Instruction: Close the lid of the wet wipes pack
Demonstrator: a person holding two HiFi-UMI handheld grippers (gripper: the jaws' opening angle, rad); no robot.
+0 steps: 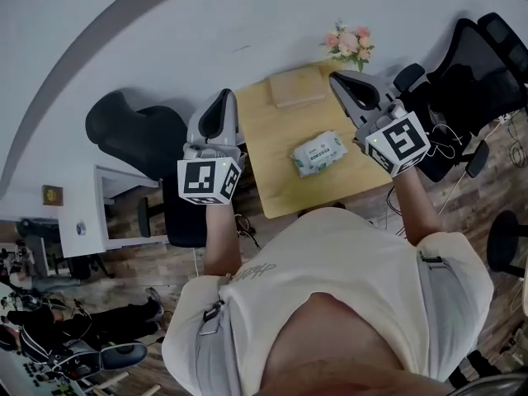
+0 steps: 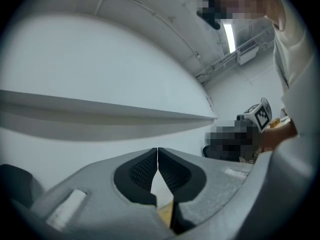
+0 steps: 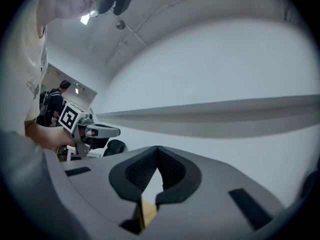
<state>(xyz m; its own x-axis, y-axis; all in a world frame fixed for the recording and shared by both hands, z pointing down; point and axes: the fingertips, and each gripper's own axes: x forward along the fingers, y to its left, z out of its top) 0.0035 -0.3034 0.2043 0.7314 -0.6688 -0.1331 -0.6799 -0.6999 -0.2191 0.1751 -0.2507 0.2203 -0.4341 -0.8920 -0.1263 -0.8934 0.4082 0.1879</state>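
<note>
A white and green wet wipes pack (image 1: 319, 153) lies flat near the middle of a small wooden table (image 1: 272, 176) in the head view. My left gripper (image 1: 219, 102) is held up at the table's left edge, apart from the pack, its jaws shut on nothing. My right gripper (image 1: 341, 82) is raised over the table's far right corner, also shut and empty. Both gripper views point at the white wall; the left gripper (image 2: 158, 150) and right gripper (image 3: 158, 148) show tips touching. The pack is hidden in both gripper views. Whether its lid is open I cannot tell.
A flat tan box (image 1: 298, 87) and a bunch of pink flowers (image 1: 349, 44) sit at the table's far edge. A black chair (image 1: 136, 130) stands left of the table, a black office chair (image 1: 470, 73) right. A white cabinet (image 1: 91, 213) is at left.
</note>
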